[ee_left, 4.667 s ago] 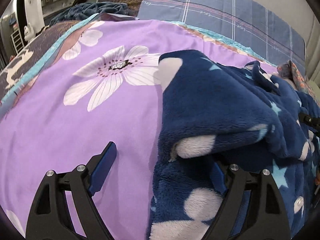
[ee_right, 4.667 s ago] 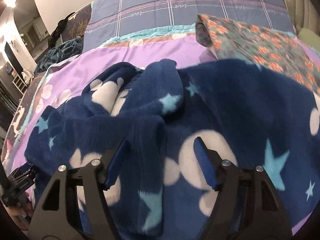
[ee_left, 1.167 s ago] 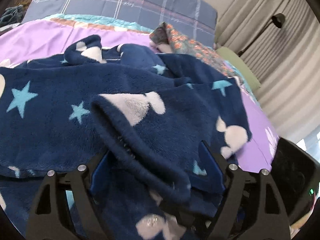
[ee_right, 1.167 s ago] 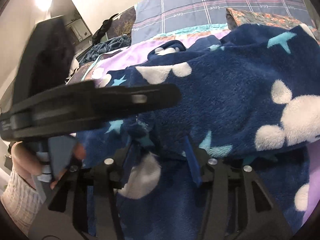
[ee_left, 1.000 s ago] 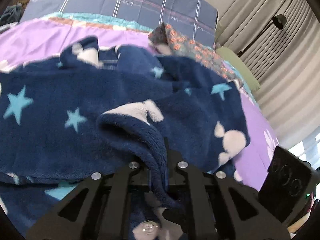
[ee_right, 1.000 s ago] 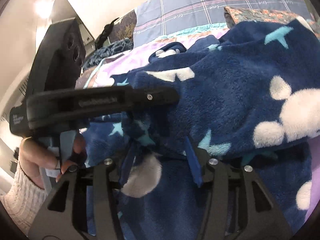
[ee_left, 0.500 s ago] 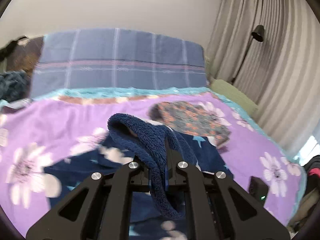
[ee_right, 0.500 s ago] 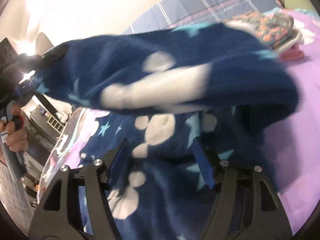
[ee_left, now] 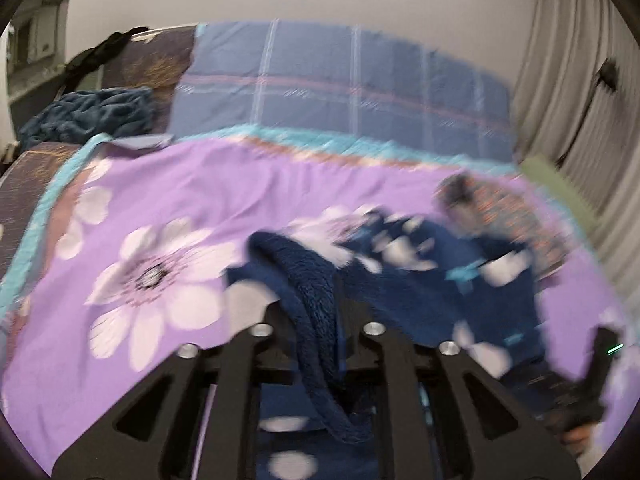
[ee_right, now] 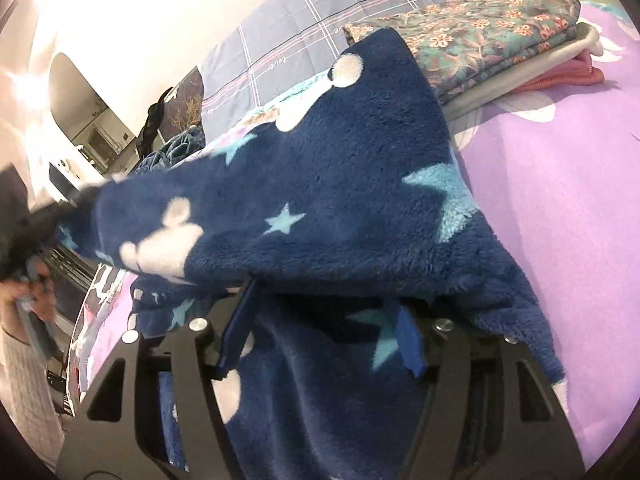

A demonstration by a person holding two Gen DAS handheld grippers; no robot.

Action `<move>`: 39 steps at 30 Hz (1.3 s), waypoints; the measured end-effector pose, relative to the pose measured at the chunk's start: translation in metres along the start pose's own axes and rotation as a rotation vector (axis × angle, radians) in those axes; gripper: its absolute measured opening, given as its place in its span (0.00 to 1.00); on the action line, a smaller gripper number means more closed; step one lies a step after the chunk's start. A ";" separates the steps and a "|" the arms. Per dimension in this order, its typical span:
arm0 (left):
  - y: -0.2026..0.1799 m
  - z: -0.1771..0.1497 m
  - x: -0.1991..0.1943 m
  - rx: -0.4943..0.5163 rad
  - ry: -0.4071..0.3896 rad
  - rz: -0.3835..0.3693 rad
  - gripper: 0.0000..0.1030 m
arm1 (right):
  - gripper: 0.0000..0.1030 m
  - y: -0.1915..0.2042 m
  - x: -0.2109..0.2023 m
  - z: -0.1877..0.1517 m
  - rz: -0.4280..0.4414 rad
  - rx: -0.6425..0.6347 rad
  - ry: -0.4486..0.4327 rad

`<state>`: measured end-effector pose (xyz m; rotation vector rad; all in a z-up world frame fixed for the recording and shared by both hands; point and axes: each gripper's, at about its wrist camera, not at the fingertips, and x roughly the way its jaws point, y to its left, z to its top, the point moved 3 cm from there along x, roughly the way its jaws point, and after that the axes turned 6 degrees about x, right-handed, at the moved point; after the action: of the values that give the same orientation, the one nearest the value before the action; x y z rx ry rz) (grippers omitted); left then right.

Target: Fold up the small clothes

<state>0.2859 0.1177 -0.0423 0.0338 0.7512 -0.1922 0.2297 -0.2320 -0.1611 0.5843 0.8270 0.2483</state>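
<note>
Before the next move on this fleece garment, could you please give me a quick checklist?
1. Navy fleece garment lifted between both grippers: ok.
2. Left hand-held gripper: jaws have just been opening, fleece edge between them; firm hold: cannot tell.
3. Right hand-held gripper: jaws wide, fleece draped over them, not pinched: not ok.
4. Folded stack clear of the garment: ok.
5. Purple bedspread free for laying down: ok.

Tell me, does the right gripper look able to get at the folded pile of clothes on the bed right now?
Probably not: the blue fleece garment drapes across the right gripper, between it and the folded pile.
</note>
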 end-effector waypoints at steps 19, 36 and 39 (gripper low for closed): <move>-0.046 0.030 0.095 -0.042 0.085 -0.125 0.68 | 0.57 0.108 -0.010 0.056 -0.095 -0.443 0.012; -0.043 -0.005 0.161 0.034 0.238 -0.089 0.12 | 0.26 0.051 0.100 0.106 -0.089 -0.169 0.065; -0.049 -0.003 0.157 0.078 0.211 -0.045 0.18 | 0.26 0.058 0.105 0.099 -0.149 -0.228 0.047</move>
<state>0.3873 0.0443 -0.1495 0.1129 0.9554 -0.2636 0.3745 -0.1784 -0.1395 0.3026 0.8692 0.2172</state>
